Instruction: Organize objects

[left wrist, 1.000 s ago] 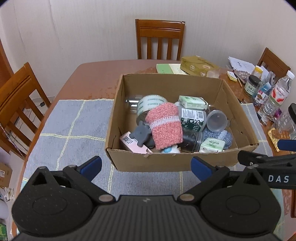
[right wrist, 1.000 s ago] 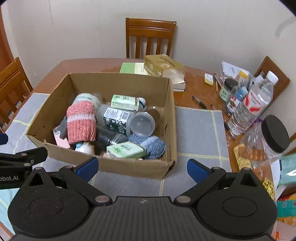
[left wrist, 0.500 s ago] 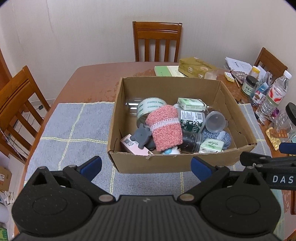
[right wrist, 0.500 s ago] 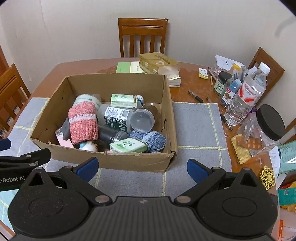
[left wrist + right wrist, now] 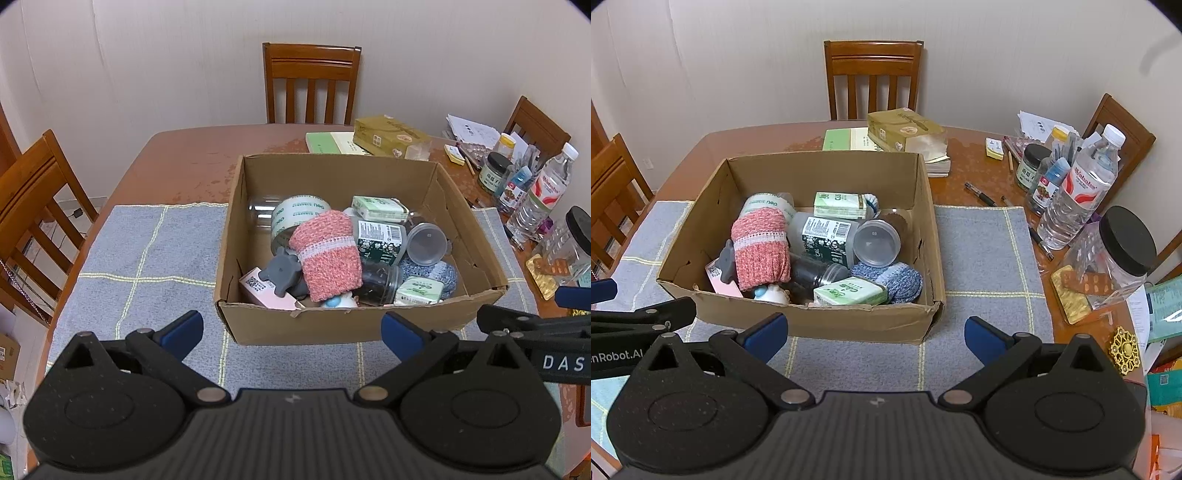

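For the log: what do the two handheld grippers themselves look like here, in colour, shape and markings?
Both match. The left gripper and the right gripper each have a textured matte black body with two round housings, silver pivot pins, angular black linkage arms and blue-padded jaws. A small lightning mark sits at centre. Side lettering shows partly: "DAS" on the right one, "nRobot.AI" on the left. No cables or sleeves are visible.
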Demonstrator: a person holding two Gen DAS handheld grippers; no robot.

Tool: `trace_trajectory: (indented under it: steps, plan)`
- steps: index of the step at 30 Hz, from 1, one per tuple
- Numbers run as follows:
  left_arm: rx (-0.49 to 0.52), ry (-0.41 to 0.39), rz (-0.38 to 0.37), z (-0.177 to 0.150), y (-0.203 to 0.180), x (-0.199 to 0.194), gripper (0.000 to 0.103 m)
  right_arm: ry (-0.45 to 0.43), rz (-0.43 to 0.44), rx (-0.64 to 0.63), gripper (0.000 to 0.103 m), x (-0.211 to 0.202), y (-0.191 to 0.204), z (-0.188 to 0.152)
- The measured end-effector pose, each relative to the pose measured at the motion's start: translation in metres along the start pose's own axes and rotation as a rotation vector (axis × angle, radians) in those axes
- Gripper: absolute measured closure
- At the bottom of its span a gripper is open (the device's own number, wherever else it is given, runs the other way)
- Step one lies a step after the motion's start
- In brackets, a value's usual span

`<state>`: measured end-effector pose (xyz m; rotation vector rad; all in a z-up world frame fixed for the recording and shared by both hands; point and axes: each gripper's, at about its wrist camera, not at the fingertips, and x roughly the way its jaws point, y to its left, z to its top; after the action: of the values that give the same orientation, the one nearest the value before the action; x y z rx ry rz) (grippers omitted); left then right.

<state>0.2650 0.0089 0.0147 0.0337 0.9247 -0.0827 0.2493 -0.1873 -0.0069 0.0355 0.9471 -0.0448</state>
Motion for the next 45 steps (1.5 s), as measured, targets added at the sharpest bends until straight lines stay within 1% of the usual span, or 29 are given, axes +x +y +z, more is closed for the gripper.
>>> trace_trajectory:
  steps: [22,45]
  plan:
    - [-0.003,0.011,-0.012,0.0044,0.0016,0.0016,0.001,-0.003,0.003,-0.007,0.000,-0.0011,0.0007,0.0013]
    - [-0.006,0.014,-0.009,0.0054,0.0022,0.0044,0.001,0.003,0.003,-0.004,0.000,0.0017,0.0011,0.0037]
